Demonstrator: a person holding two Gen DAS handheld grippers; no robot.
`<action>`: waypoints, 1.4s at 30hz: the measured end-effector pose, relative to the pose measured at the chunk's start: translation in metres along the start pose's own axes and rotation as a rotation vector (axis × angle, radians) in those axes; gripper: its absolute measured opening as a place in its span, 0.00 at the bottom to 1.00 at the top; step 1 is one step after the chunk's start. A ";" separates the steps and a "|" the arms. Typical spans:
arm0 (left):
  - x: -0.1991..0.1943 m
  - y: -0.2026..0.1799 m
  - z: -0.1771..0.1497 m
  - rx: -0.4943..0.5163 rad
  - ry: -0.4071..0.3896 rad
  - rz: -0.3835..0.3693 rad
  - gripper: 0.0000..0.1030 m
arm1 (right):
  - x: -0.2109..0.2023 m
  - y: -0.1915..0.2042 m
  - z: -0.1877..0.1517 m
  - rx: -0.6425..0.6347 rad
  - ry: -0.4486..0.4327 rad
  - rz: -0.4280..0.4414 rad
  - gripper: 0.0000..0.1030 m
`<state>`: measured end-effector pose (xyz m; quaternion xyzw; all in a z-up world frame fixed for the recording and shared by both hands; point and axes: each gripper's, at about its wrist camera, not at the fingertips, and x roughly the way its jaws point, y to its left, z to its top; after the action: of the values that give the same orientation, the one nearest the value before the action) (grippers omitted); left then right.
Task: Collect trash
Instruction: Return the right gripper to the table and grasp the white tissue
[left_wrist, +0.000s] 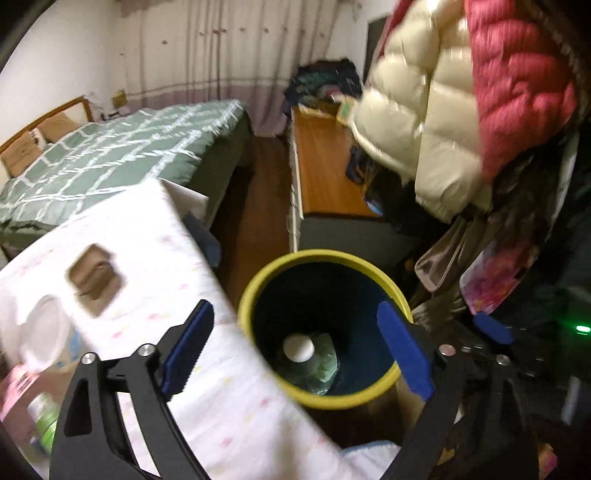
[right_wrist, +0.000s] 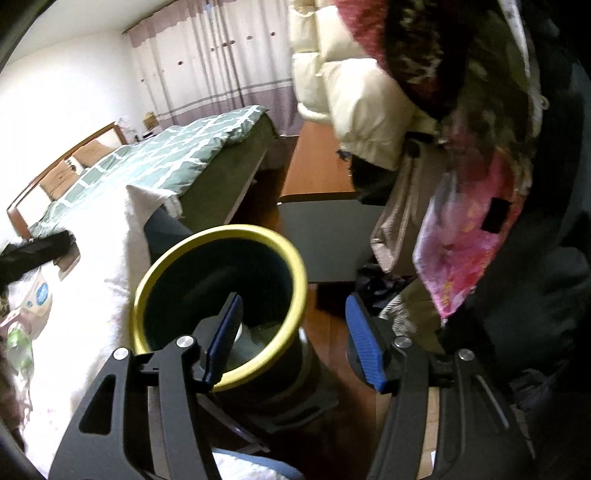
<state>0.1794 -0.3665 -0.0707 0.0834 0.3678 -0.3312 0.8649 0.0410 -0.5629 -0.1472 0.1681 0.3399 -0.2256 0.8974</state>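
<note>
Bedroom floor, yellow-rimmed bin (left_wrist: 258, 280), both grippers angled down over it, left gripper (left_wrist: 299, 347) and right gripper (right_wrist: 295, 336) jaws spread, empty.

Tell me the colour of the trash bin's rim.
Yellow-green rim, dark inside; clearest in the left wrist view.

One bin (left_wrist: 251, 295) – one bed (left_wrist: 110, 155) – two puffer jackets (left_wrist: 413, 110).

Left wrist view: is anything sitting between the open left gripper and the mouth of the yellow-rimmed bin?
Nothing visible blocks it. The left gripper is open with nothing between its fingers, directly over the bin, whose mouth is uncovered. A white-capped bottle already lies inside at the bottom.
</note>
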 end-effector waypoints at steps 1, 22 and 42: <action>-0.014 0.006 -0.003 -0.009 -0.017 0.010 0.90 | 0.000 0.006 -0.001 -0.010 0.003 0.007 0.54; -0.261 0.211 -0.175 -0.414 -0.189 0.510 0.95 | -0.038 0.248 -0.070 -0.441 0.138 0.463 0.55; -0.257 0.224 -0.202 -0.436 -0.170 0.517 0.95 | -0.036 0.360 -0.138 -0.657 0.258 0.569 0.55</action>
<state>0.0731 0.0150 -0.0592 -0.0409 0.3233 -0.0205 0.9452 0.1302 -0.1861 -0.1676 -0.0124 0.4429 0.1727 0.8797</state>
